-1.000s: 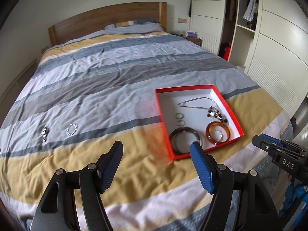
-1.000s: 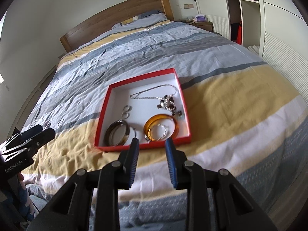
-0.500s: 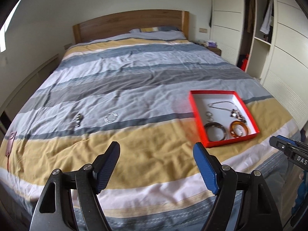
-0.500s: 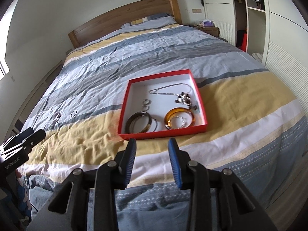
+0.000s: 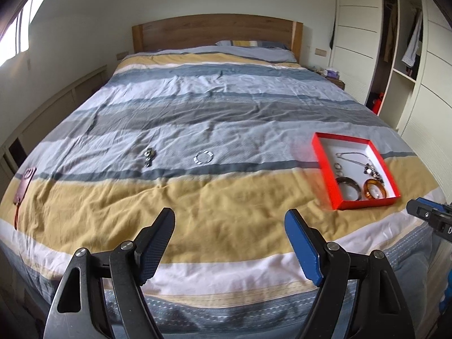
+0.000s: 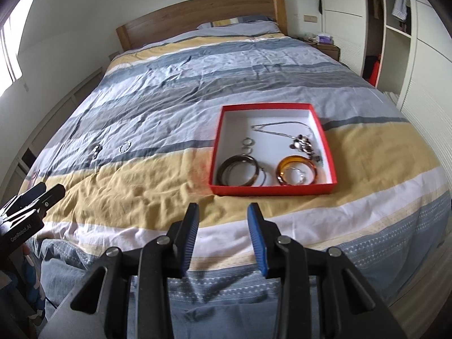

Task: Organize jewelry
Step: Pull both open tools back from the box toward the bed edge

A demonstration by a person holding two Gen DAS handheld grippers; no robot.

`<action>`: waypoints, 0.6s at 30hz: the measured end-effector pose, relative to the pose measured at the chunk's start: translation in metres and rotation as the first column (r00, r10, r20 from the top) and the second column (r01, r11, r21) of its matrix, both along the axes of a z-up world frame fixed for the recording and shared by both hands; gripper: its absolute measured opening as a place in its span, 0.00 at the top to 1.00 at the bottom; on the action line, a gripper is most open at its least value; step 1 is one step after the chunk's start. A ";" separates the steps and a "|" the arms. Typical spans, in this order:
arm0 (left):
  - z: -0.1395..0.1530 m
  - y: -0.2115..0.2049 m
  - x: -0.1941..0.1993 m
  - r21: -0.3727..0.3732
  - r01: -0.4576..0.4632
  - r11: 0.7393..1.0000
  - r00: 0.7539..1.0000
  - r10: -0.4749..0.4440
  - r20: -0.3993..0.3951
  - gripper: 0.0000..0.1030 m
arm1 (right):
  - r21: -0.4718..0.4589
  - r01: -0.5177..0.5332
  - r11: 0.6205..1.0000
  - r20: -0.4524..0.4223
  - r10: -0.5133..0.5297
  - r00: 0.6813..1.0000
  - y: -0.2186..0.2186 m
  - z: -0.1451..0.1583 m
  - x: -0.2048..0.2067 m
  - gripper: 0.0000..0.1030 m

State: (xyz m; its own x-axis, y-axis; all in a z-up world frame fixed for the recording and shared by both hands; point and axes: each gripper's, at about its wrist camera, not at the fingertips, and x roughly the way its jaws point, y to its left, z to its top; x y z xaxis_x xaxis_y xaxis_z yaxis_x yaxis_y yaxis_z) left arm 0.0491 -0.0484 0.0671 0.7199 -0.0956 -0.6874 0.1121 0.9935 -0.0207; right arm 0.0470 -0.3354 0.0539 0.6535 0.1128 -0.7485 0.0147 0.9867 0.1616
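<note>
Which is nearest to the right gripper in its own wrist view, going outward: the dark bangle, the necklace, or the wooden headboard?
From the right gripper:
1. Dark bangle, front left of the red box.
2. Necklace, toward the box's back right.
3. Wooden headboard, at the bed's far end.

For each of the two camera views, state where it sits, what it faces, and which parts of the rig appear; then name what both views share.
Left wrist: on the left gripper at the bed's foot, facing the headboard; open fingers, loose jewelry ahead.
Right wrist: on the right gripper, facing the red box; open fingers, left gripper at the left edge.
Shared: red box, bed, beaded bracelet.
</note>
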 end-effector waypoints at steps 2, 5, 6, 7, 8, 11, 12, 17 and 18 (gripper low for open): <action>-0.007 0.013 0.001 -0.011 -0.011 1.000 1.000 0.011 -0.014 0.23 | -0.007 -0.011 1.000 -0.007 0.011 1.000 0.009 0.000 0.004 0.66; -0.019 0.035 0.006 -0.020 -0.047 0.999 0.998 0.046 -0.043 0.23 | -0.009 -0.034 0.999 -0.018 0.034 0.999 0.023 -0.003 0.014 0.66; -0.024 0.043 0.008 -0.023 -0.062 0.998 0.997 0.061 -0.055 0.23 | -0.010 -0.044 0.999 -0.022 0.043 0.999 0.027 -0.004 0.017 0.66; -0.029 0.051 0.010 -0.028 -0.078 0.997 0.995 0.076 -0.068 0.23 | -0.012 -0.057 0.998 -0.029 0.057 0.998 0.034 -0.006 0.022 0.65; -0.032 0.058 0.012 -0.031 -0.089 0.996 0.993 0.086 -0.076 0.23 | -0.014 -0.069 0.998 -0.033 0.068 0.997 0.039 -0.008 0.025 0.65; -0.043 0.078 0.021 -0.037 -0.122 0.992 0.988 0.118 -0.101 0.23 | -0.017 -0.107 0.994 -0.051 0.106 0.993 0.054 -0.014 0.041 0.64; -0.047 0.085 0.026 -0.040 -0.133 0.990 0.986 0.128 -0.108 0.23 | -0.016 -0.122 0.992 -0.056 0.121 0.991 0.061 -0.016 0.049 0.64; -0.056 0.109 0.056 -0.052 -0.166 0.985 0.981 0.160 -0.107 0.23 | -0.009 -0.179 0.984 -0.071 0.178 0.981 0.083 -0.026 0.088 0.62; -0.057 0.113 0.064 -0.051 -0.172 0.984 0.981 0.165 -0.105 0.23 | -0.007 -0.193 0.981 -0.073 0.192 0.979 0.089 -0.028 0.097 0.61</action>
